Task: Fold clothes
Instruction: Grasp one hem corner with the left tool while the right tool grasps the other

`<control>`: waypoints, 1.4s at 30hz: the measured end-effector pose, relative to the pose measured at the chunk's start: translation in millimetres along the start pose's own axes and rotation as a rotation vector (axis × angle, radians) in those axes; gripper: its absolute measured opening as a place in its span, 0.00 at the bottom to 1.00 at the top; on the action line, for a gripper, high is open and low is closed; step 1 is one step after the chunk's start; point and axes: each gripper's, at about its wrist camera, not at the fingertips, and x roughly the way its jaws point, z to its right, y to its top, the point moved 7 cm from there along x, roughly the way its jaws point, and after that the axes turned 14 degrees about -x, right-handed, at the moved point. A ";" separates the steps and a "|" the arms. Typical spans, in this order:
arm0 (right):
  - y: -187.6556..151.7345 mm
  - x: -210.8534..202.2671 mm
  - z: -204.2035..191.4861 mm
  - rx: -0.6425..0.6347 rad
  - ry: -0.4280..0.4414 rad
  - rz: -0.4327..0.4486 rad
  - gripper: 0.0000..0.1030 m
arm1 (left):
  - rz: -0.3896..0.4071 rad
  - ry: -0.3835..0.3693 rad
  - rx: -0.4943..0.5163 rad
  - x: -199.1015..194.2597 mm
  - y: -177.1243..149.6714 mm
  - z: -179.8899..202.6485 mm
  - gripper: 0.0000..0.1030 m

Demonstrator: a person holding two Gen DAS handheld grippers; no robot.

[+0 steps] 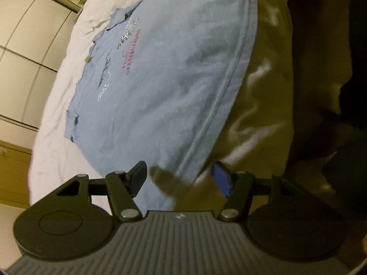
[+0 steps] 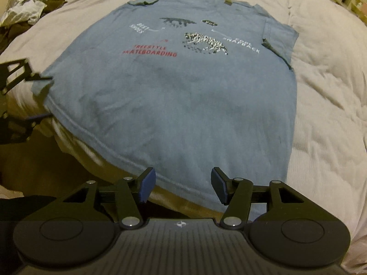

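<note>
I have a wide bed (image 2: pixel 321 96) under a pale, puffy quilt (image 1: pixel 57 137), and on it the shirt (image 2: pixel 183 96) lies flat, print side up, collar at the far end and hem (image 2: pixel 128 158) near me, the hem running right along the near edge of the bed. The shirt is blue, thin knit by the look of it. I judge it light and limp, likely to sag and drag if lifted by one point, and the soft quilt beneath will give way under any press, so a pinch may catch quilt along with cloth. I would take it at the two hem corners, where the doubled seam gives a firmer bite.

My right gripper (image 2: pixel 182 184) sits low at the hem's right part, fingers apart, nothing between them. My left gripper (image 1: pixel 181 178) is at the hem's left corner, fingers apart too, with the corner of the cloth lying between them but not clamped. The right view shows that same gripper at the shirt's left edge (image 2: pixel 23 73).

A tan cover (image 1: pixel 270 91) drops down the bed's near side just below the hem; it could be caught by mistake. Cupboards (image 1: pixel 20 34) stand beyond the bed, well apart. Crumpled clothes (image 2: pixel 27 6) lie at the far left corner, clear of the shirt. The sleeves (image 2: pixel 279 43) are small and spread; the far left one has its edge turned over.
</note>
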 end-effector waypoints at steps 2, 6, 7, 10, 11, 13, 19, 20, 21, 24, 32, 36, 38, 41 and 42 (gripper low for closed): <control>-4.0 -0.2 -1.0 -0.008 -0.004 0.002 0.56 | -0.022 0.032 0.050 10.4 0.6 5.1 0.61; -10.8 1.2 -1.9 -0.030 -0.036 0.014 0.57 | -0.027 -0.002 0.000 9.7 3.7 -4.4 0.37; -11.9 1.5 -3.8 -0.046 -0.051 0.021 0.58 | -0.024 -0.015 -0.046 4.7 5.4 -11.1 0.30; -15.4 4.4 -14.4 -0.120 -0.097 0.046 0.64 | -0.001 -0.016 -0.146 -13.2 9.1 -28.7 0.06; -15.4 7.3 -22.6 -0.164 -0.108 0.060 0.65 | 0.002 -0.017 -0.185 -17.9 10.3 -35.0 0.06; -15.3 13.1 -39.1 -0.252 -0.130 0.087 0.65 | -0.007 -0.038 -0.288 -24.4 14.6 -50.0 0.05; 7.3 34.1 -111.7 -0.536 -0.211 0.271 0.76 | -0.027 -0.110 -0.488 -32.7 34.4 -82.1 0.05; 11.7 39.8 -119.7 -0.567 -0.231 0.290 0.76 | -0.030 -0.122 -0.510 -33.7 37.5 -85.5 0.05; 15.9 45.7 -127.4 -0.597 -0.250 0.308 0.75 | -0.031 -0.133 -0.532 -34.7 39.9 -89.4 0.05; 18.6 67.8 -125.8 -0.638 -0.340 0.293 0.57 | -0.034 -0.146 -0.551 -40.2 40.7 -95.0 0.05; -38.7 63.7 -28.3 -0.602 -0.527 0.131 0.34 | -0.043 -0.152 -0.490 -34.4 35.3 -88.5 0.05; -66.5 53.2 18.2 -0.586 -0.552 0.048 0.09 | -0.045 -0.151 -0.466 -29.5 33.8 -91.4 0.05; -69.3 48.8 32.3 -0.602 -0.540 0.023 0.00 | -0.043 -0.157 -0.442 -28.7 34.1 -92.4 0.05; -61.6 37.5 43.8 -0.632 -0.509 0.022 0.00 | -0.033 -0.169 -0.402 -29.8 35.7 -95.8 0.05; -58.9 31.3 46.6 -0.633 -0.501 0.025 0.00 | -0.030 -0.174 -0.393 -30.6 36.0 -98.2 0.04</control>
